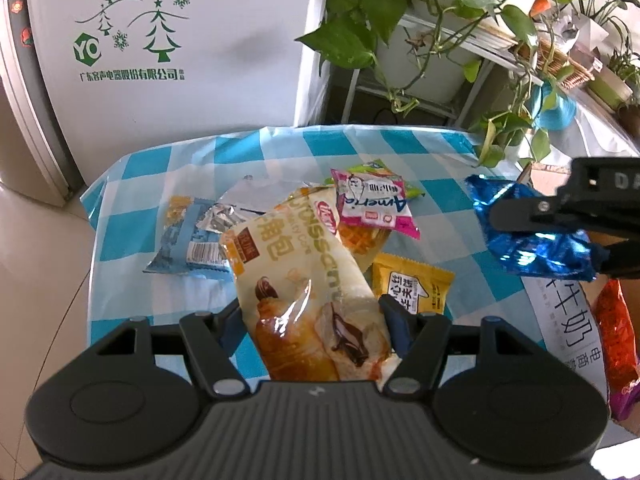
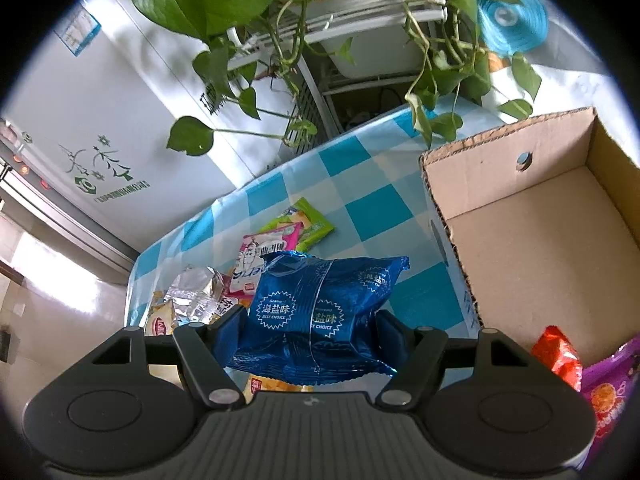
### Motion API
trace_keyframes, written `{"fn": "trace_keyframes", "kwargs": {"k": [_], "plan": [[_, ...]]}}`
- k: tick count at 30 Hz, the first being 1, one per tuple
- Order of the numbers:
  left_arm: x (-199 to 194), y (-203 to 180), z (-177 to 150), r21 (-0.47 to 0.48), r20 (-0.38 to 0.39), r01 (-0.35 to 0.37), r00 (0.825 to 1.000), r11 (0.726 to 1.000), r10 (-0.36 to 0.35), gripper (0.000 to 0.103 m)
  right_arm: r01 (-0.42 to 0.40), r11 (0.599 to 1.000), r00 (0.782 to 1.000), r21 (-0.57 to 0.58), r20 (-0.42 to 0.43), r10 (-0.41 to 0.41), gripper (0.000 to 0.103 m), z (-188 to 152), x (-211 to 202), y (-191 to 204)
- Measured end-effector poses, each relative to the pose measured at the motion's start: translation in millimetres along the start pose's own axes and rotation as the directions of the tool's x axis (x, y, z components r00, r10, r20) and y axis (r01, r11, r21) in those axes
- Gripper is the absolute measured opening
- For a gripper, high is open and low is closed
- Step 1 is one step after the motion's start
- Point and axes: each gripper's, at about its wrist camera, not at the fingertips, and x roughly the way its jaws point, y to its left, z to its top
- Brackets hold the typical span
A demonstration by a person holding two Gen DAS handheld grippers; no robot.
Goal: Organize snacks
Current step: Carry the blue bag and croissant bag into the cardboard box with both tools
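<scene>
My left gripper [image 1: 316, 316] is shut on a cream croissant packet [image 1: 304, 296], held above the checked tablecloth [image 1: 280, 148]. My right gripper [image 2: 312, 324] is shut on a shiny blue snack bag [image 2: 320, 312], lifted off the table; the same blue snack bag [image 1: 532, 236] and right gripper [image 1: 556, 236] show at the right of the left wrist view. On the cloth lie a pink packet [image 1: 372, 204], a yellow packet [image 1: 412, 284], a light blue packet [image 1: 188, 244] and a green packet [image 2: 300, 224]. A cardboard box [image 2: 520, 240] stands at the right with an orange packet [image 2: 560, 356] and a purple packet [image 2: 612, 400] inside.
A white fridge [image 1: 180, 48] with green tree prints stands behind the table. Trailing green plants [image 1: 400, 20] hang from a white rack [image 2: 360, 12] over the table's far edge. A silver foil wrapper [image 2: 192, 292] lies among the packets. Tiled floor [image 1: 36, 260] lies to the left.
</scene>
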Motion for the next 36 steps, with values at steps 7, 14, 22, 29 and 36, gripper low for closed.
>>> {"fn": "trace_keyframes", "kwargs": {"k": [7,14,22,29,36], "plan": [[-4.3,-1.5,5.0,0.008,0.034,-0.005,0.999,1.0,0.005,0.068,0.015,0.999,0.996,-0.03,0.089,-0.012,0.076,-1.4,-33.5,-1.2],[-6.0,-5.4,7.1,0.013,0.054,-0.005,0.999,1.0,0.005,0.068,-0.009,1.0,0.985,-0.022,0.169,0.013,0.076,-5.3,-71.2,-16.2],[-9.2,-18.8,5.3,0.06,0.081,0.002,0.997,0.998,-0.007,0.068,0.035,0.999,0.978,-0.005,0.204,-0.033,0.076,-2.0,-81.1,-33.5],[-15.7,-25.5,4.0,0.08,0.101,0.021,0.995,0.997,-0.029,0.068,0.063,0.997,0.972,0.035,0.224,-0.069,0.076,0.0,-88.7,-52.0],[-27.9,-30.8,2.5,0.035,0.114,0.065,0.991,0.997,-0.069,0.068,0.072,0.993,0.962,0.095,0.255,-0.094,0.076,5.5,-102.1,-77.9]]}}
